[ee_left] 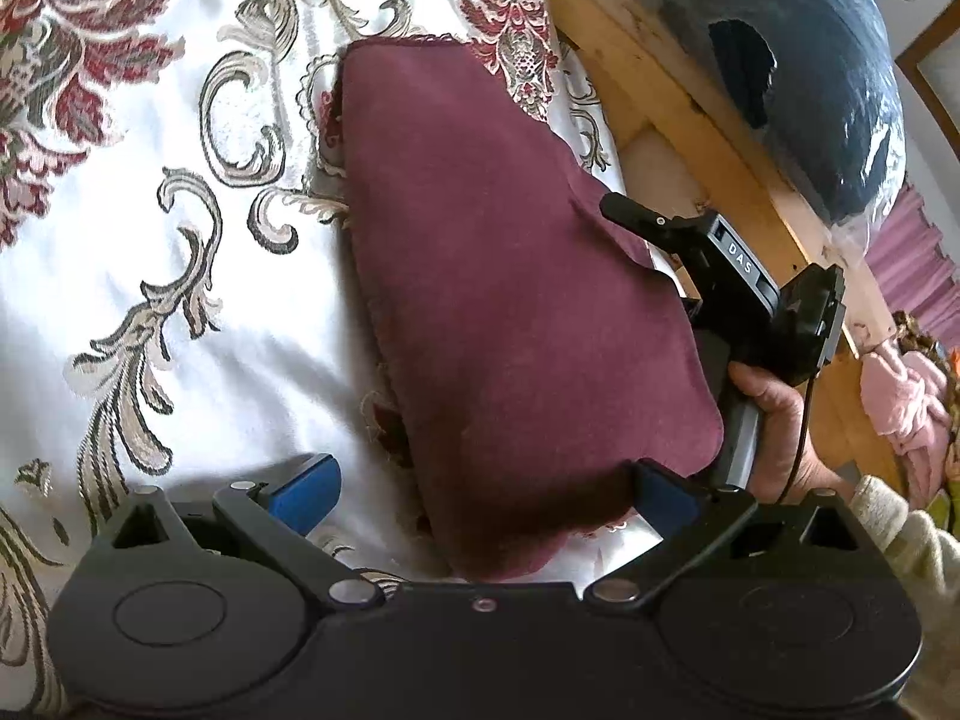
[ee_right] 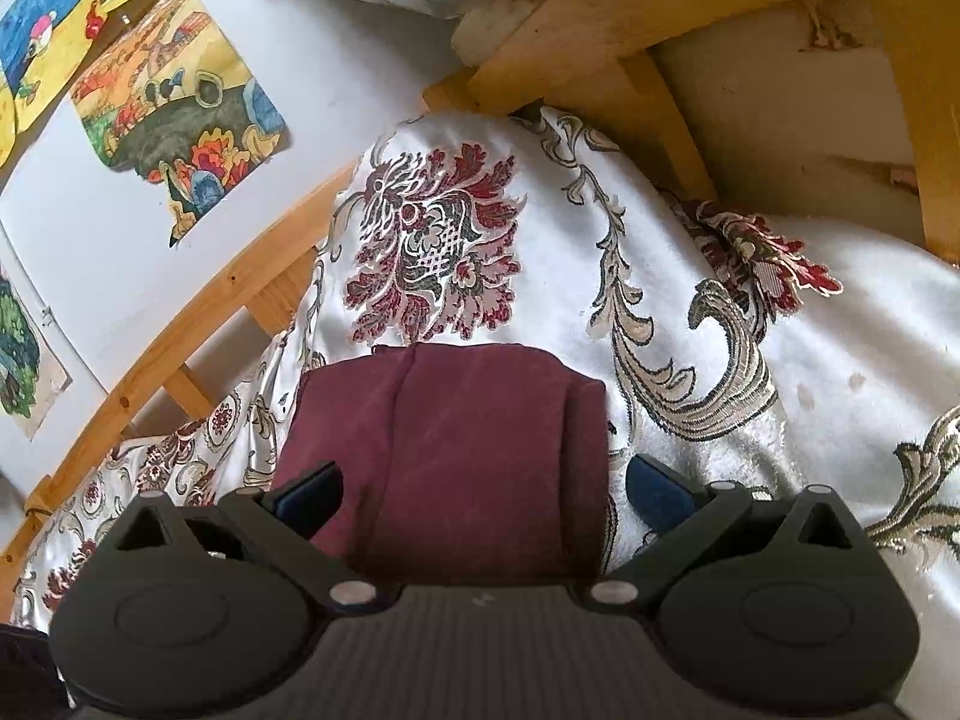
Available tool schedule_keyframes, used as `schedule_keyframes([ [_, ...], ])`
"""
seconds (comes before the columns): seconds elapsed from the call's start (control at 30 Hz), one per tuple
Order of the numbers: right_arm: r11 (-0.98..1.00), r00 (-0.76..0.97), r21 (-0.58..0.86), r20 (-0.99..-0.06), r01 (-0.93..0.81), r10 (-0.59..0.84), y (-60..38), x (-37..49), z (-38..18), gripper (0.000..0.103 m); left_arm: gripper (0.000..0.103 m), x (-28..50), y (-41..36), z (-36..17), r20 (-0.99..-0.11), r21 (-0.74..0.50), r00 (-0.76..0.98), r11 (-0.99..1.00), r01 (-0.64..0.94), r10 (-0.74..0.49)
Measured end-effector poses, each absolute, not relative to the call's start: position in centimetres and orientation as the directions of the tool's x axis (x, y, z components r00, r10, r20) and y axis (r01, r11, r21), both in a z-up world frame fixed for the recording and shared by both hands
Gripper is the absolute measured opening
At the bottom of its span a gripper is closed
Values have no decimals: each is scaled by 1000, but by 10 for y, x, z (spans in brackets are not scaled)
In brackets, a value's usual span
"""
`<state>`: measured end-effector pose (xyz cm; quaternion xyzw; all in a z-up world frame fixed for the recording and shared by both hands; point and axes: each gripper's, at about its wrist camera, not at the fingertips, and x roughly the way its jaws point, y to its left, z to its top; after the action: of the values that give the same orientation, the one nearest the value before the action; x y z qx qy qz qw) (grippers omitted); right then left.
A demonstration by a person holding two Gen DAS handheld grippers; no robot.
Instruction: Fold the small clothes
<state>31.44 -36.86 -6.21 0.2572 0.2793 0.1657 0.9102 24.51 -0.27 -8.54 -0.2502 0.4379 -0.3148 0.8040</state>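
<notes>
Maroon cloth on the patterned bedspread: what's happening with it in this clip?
A person holding a gripper in each hand is folding a small maroon cloth on a white floral bedspread beside a wooden frame. The cloth lies folded into a thick, roughly rectangular bundle. The left gripper is open, its fingers straddling the near end of the cloth. The right gripper is open too, one finger either side of the cloth's other end. Neither one is clamped on the fabric.
</notes>
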Motion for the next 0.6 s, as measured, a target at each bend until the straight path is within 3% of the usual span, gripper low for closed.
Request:
schedule_keyframes([
  [0.13,777,787,622,-429,-99,444,-374,318,-58,102,102,248,-1,-87,-548,-690,402,668,280,-734],
  [0.23,772,787,635,-461,-28,409,-375,321,-55,95,102,249,-1,-88,-549,-696,396,665,273,-737],
  [0.33,761,786,648,-488,35,380,-378,325,-53,81,102,248,-3,-88,-553,-688,396,670,281,-734],
  [0.4,764,788,643,-495,49,366,-379,325,-55,65,102,247,-3,-88,-554,-683,397,672,285,-732],
  [0.6,745,813,667,-430,-8,393,-382,312,-64,40,102,248,-3,-89,-552,-687,391,668,288,-736],
])
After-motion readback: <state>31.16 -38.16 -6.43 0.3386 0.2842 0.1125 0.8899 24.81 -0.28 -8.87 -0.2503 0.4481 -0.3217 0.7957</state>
